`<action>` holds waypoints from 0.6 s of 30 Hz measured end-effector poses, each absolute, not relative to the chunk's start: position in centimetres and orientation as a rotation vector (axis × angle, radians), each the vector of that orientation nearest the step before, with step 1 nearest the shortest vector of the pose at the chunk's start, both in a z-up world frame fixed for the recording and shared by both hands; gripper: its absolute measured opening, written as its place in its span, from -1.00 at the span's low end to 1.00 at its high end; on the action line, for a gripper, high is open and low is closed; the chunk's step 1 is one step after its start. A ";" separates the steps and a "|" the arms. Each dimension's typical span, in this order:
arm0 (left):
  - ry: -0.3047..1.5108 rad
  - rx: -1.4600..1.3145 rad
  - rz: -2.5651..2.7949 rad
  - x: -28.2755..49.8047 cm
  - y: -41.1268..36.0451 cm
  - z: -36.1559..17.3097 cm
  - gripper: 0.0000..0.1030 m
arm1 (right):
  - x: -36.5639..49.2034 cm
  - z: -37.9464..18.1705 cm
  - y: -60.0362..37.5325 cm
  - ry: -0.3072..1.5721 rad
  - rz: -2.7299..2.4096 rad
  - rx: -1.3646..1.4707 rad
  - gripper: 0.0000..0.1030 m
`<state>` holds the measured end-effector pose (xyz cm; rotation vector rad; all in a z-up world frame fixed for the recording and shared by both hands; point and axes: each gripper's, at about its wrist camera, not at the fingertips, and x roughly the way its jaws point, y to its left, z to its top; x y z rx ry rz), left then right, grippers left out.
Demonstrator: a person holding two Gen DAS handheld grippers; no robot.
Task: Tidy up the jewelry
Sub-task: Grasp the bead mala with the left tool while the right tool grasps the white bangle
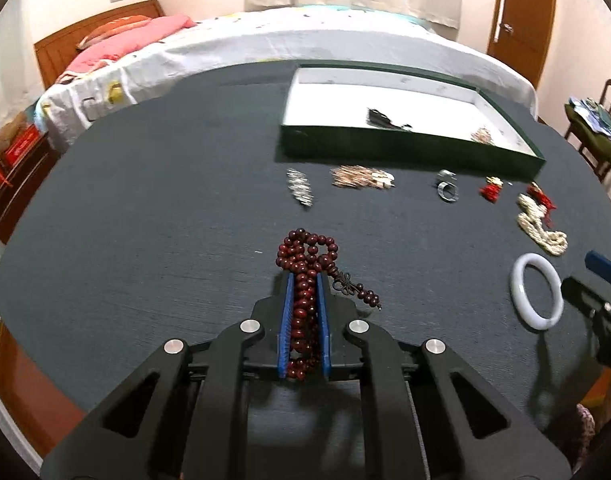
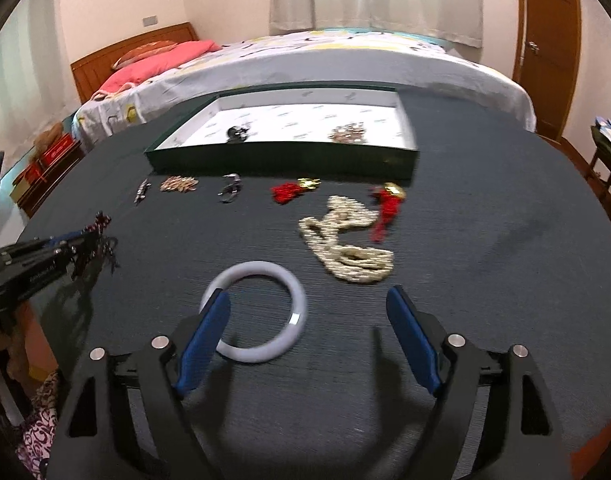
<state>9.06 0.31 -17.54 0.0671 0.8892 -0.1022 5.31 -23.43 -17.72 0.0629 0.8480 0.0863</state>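
Dark red beads (image 1: 305,276) are clamped between the left gripper's (image 1: 304,280) jaws, loop hanging out front over the counter (image 1: 145,220). Right gripper (image 2: 307,300) jaws are held wide apart around the white bangle (image 2: 261,312), flat on the counter. Green tray (image 2: 285,156) is seen beyond, holding two pieces.

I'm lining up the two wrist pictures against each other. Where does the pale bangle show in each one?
Left wrist view: the pale bangle lies flat on the dark table at the right edge, beside the right gripper.
Right wrist view: the bangle sits low and centre, left of the midline, with the gripper's left finger over its rim.
Shared landmark: the green tray at the table's far side.
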 end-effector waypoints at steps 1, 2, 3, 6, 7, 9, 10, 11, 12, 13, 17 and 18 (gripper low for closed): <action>0.890 0.059 -0.096 9.2 0.6 -17.5 -0.77 | 5.5 -17.9 -23.1 0.853 0.091 0.058 0.51; 0.892 0.049 -0.090 9.4 1.0 -17.5 -0.77 | 5.6 -18.0 -22.7 0.859 0.094 0.053 0.51; 0.892 0.045 -0.086 9.5 1.3 -17.4 -0.77 | 5.8 -18.2 -22.4 0.866 0.098 0.046 0.51; 0.895 0.035 -0.071 9.7 1.9 -17.5 -0.77 | 6.2 -18.6 -21.7 0.881 0.102 0.029 0.51; 0.897 0.033 -0.068 9.7 2.0 -17.6 -0.77 | 6.2 -18.8 -21.6 0.886 0.102 0.025 0.51; 0.902 0.030 -0.063 9.8 2.1 -17.8 -0.77 | 6.3 -18.9 -21.3 0.887 0.105 0.029 0.57; 0.905 0.029 -0.061 9.9 2.2 -17.9 -0.77 | 6.4 -19.0 -21.2 0.892 0.110 0.028 0.57; 0.908 0.027 -0.059 9.9 2.3 -18.0 -0.77 | 6.5 -19.1 -21.1 0.896 0.112 0.025 0.57; 0.910 0.026 -0.059 9.8 2.3 -18.0 -0.77 | 6.5 -19.2 -20.9 0.899 0.117 0.022 0.57; 0.911 0.027 -0.058 9.9 2.3 -18.1 -0.77 | 6.5 -19.3 -20.7 0.903 0.121 0.017 0.57; 0.919 0.026 -0.056 10.0 2.2 -18.3 -0.77 | 6.6 -19.6 -20.4 0.902 0.118 -0.007 0.58; 0.922 0.026 -0.056 10.0 2.2 -18.4 -0.77 | 6.6 -19.6 -20.5 0.901 0.119 -0.004 0.58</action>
